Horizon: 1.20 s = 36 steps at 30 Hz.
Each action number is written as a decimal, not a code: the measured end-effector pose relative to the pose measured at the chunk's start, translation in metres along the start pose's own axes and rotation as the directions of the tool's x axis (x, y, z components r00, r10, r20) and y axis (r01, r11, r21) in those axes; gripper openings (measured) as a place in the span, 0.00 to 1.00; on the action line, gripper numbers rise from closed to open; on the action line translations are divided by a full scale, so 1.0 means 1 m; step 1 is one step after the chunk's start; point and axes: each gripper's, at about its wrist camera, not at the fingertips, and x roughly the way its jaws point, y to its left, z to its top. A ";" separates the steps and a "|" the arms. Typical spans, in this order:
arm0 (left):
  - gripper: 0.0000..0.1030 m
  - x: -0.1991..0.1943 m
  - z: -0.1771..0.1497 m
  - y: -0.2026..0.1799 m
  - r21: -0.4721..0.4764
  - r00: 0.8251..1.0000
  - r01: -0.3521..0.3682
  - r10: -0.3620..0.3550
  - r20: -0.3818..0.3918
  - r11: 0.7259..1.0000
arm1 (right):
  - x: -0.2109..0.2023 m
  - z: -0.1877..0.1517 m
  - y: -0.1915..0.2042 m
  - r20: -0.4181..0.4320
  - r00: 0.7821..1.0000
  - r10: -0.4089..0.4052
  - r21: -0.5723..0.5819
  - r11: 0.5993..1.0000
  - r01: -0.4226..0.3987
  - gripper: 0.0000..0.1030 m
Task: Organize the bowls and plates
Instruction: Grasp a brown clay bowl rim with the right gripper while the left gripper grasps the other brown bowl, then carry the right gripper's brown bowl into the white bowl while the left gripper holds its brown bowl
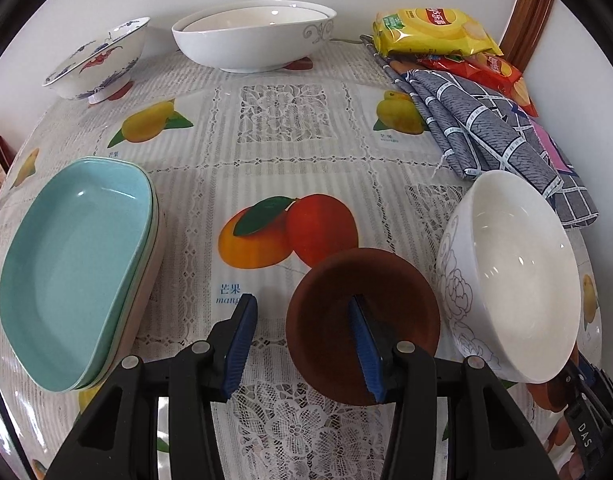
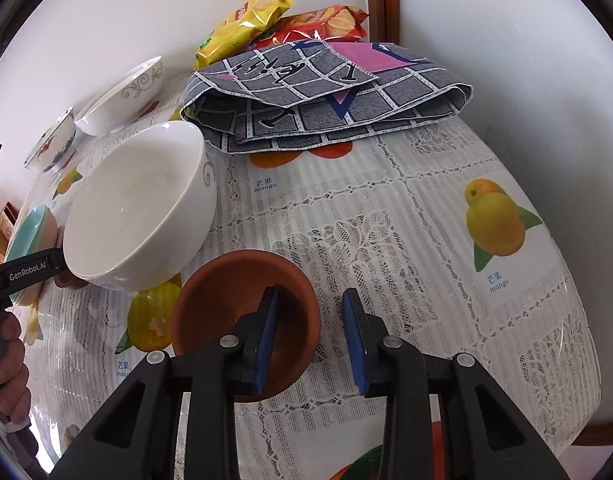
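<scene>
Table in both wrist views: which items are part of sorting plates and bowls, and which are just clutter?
Job items: brown bowl, second brown bowl, white floral bowl, teal plate stack, nested white bowls, blue-and-red patterned bowl.

Clutter: folded grey cloth, yellow snack bag, red snack bag.

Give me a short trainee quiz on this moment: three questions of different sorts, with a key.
1. True or false: the left claw straddles the rim of a brown bowl, with one finger inside it and one outside.
2. What is stacked at the left edge of the left wrist view? A) teal plates B) glass cups C) wooden spoons
3. How many snack bags lie by the wall beyond the folded grey cloth?

Key: 1 true; 2 A; 3 two, one yellow and one red.
</scene>
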 end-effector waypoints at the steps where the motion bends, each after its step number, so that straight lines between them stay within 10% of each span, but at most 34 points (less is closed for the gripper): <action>1: 0.40 0.000 0.000 0.000 -0.003 1.000 0.005 -0.005 -0.001 1.000 | 0.000 0.000 0.000 0.001 1.000 0.004 0.002 1.000 -0.004 0.26; 15: 0.09 -0.012 -0.001 -0.003 0.029 0.999 0.022 -0.023 0.029 0.999 | -0.010 0.000 0.009 0.041 0.999 -0.007 -0.012 1.000 0.008 0.10; 36: 0.08 -0.077 -0.004 0.018 0.023 0.987 0.043 -0.046 0.155 0.999 | -0.059 0.004 0.017 0.136 0.991 -0.019 0.013 1.000 0.017 0.09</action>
